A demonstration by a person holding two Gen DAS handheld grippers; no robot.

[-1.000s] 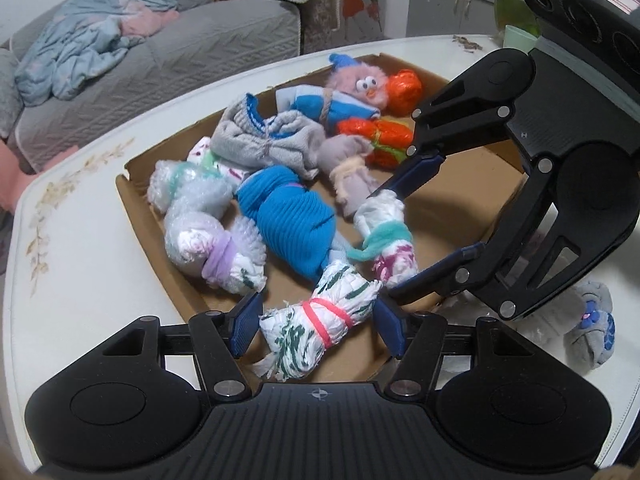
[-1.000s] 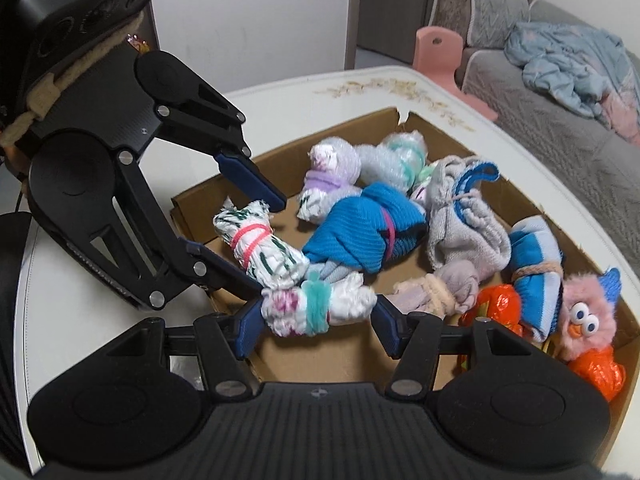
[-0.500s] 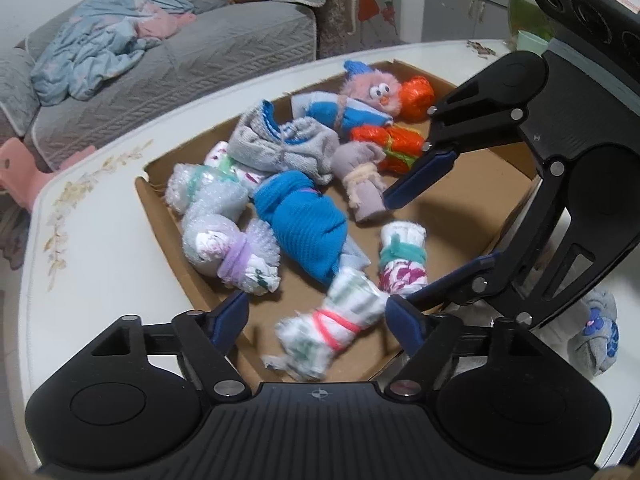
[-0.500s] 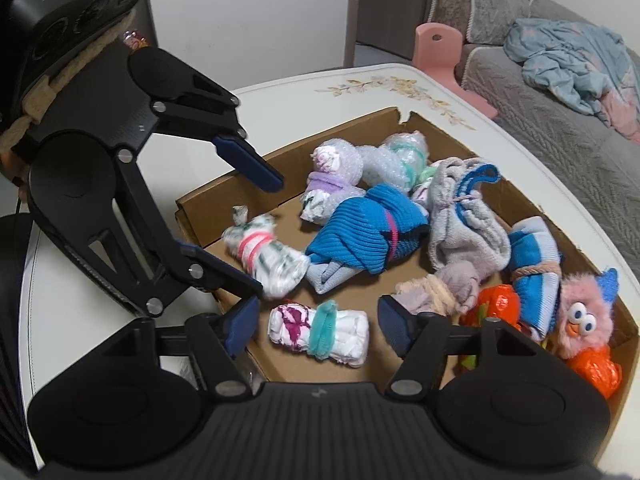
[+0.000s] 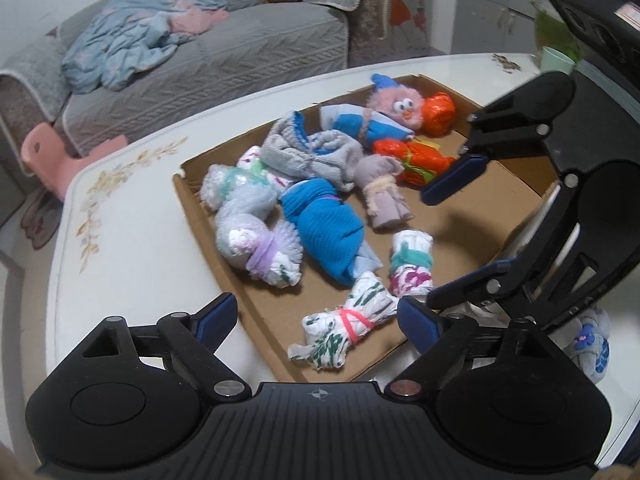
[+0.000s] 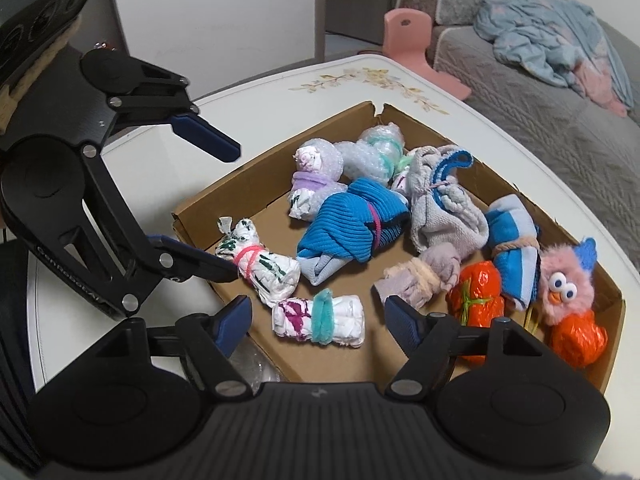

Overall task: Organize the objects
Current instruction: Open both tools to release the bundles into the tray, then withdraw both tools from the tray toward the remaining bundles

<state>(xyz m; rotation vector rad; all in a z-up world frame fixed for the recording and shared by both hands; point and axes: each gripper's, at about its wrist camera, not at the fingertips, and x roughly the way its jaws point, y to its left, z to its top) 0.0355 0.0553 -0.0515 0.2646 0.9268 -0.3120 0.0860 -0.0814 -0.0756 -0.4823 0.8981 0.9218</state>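
Observation:
A shallow cardboard box point(image 5: 256, 308) point(image 6: 568, 236) on the white table holds several tied bundles. A white-and-green bundle with a pink band point(image 5: 348, 330) point(image 6: 260, 266) lies on the box floor between the fingers of my left gripper point(image 5: 318, 316) point(image 6: 222, 210). Its jaws are opening and the pads do not press on the bundle. A white-and-magenta bundle with a teal band point(image 5: 412, 268) point(image 6: 320, 320) lies loose below my right gripper point(image 6: 318, 318) point(image 5: 438, 244), whose jaws are opening too, clear of it on both sides.
Further back in the box lie a blue sock roll point(image 6: 356, 224), bubble-wrap bundles point(image 5: 244, 216), a grey bundle point(image 5: 312, 152), orange packets point(image 6: 476, 300) and a pink fuzzy toy point(image 6: 564, 288). One grey-and-blue bundle point(image 5: 592, 344) lies on the table outside the box. A sofa point(image 5: 208, 64) stands behind.
Both grippers have opened wider and let go of their bundles. The two bundles now lie on the box floor. Both grippers have drawn back slightly.

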